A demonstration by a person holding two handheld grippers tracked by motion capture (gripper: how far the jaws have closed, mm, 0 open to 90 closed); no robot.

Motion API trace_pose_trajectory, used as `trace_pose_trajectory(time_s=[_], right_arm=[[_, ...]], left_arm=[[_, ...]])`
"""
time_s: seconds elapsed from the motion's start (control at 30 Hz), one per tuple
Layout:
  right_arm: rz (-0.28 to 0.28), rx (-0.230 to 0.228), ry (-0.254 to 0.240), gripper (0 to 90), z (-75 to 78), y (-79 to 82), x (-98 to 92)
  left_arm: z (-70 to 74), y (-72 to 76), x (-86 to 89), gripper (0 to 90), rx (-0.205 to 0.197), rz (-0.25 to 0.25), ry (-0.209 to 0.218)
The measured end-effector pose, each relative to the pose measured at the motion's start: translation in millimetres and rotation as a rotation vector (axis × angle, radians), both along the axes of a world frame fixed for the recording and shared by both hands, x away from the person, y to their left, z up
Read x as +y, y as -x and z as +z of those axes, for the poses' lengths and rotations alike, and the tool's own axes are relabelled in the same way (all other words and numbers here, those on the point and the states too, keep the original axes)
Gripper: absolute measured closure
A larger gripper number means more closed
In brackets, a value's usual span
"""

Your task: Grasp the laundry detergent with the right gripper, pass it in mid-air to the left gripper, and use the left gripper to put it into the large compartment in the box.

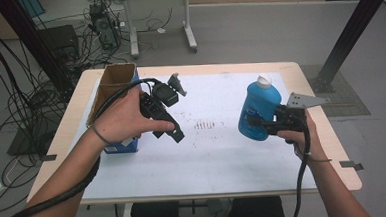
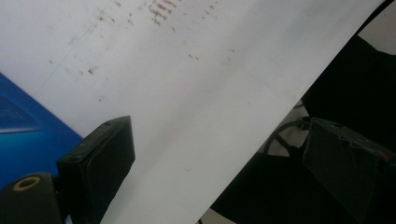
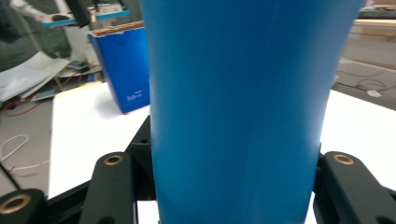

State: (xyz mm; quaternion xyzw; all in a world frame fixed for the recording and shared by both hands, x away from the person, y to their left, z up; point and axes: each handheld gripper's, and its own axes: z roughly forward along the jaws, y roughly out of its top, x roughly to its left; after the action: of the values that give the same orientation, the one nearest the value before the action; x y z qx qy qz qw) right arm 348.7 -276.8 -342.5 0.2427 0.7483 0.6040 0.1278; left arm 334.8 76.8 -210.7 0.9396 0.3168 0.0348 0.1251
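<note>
1. White sheet-covered table (image 1: 218, 152), cabled floor behind.
2. Right gripper (image 1: 262, 126) clamps blue plastic bottle with white cap (image 1: 257, 110) at right, tilted; we keep it squeezed.
3. Left gripper (image 1: 173, 109) gapes empty beside open blue cardboard box (image 1: 112, 85); we steady it there.

In the right gripper view, the tall blue plastic bottle (image 3: 238, 107) runs off the top and bottom edges, so its cap and base are cut off, and its body hides the pads of the right gripper (image 3: 236, 186). At ten o'clock, the blue cardboard box (image 3: 125, 70) carries white lettering too small to read. In the high view, the left hand (image 1: 126, 119) covers much of that box's front. In the left gripper view, the box is a blurred blue wedge at nine o'clock, cut by the edge.
</note>
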Motion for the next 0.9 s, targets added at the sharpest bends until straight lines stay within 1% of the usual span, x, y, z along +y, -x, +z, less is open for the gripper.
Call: trace_pose_trajectory(time_s=[0.1,0.17,0.23,0.27,0.33,0.4,0.47,0.6,0.67,0.9], right_arm=[[0.035,-0.008,0.017,44.7,4.2,1.9,2.3],[0.055,-0.008,0.018,44.7,5.8,2.5,3.7],[0.078,-0.008,0.015,44.7,7.7,3.1,5.5],[0.09,-0.01,0.012,44.7,8.6,3.3,6.4],[0.119,-0.011,0.002,44.7,11.3,4.0,8.4],[0.143,-0.012,-0.001,44.7,13.5,4.1,10.0],[0.166,-0.017,-0.001,44.7,15.9,4.1,12.1],[0.217,-0.023,0.008,44.6,20.2,3.8,15.8],[0.242,-0.024,0.009,44.6,21.1,3.8,17.5],[0.323,-0.005,0.004,44.6,20.3,4.1,24.6]], left_arm=[[5.4,1.3,-0.7,9.4,0.0,-0.033,0.006],[8.4,1.9,-1.7,9.4,-0.001,-0.056,0.011],[10.8,2.9,-3.5,9.4,-0.014,-0.085,0.011],[11.9,3.1,-4.3,9.6,-0.013,-0.098,0.015],[13.6,3.6,-6.5,9.6,-0.022,-0.126,0.021],[15.1,4.4,-8.7,9.8,-0.02,-0.155,0.03],[16.9,5.2,-10.8,9.8,-0.027,-0.182,0.034],[21.1,4.5,-13.5,9.8,-0.032,-0.207,0.044],[22.6,4.3,-14.5,9.7,-0.035,-0.217,0.04],[28.5,4.0,-18.0,9.7,-0.038,-0.252,0.039]])
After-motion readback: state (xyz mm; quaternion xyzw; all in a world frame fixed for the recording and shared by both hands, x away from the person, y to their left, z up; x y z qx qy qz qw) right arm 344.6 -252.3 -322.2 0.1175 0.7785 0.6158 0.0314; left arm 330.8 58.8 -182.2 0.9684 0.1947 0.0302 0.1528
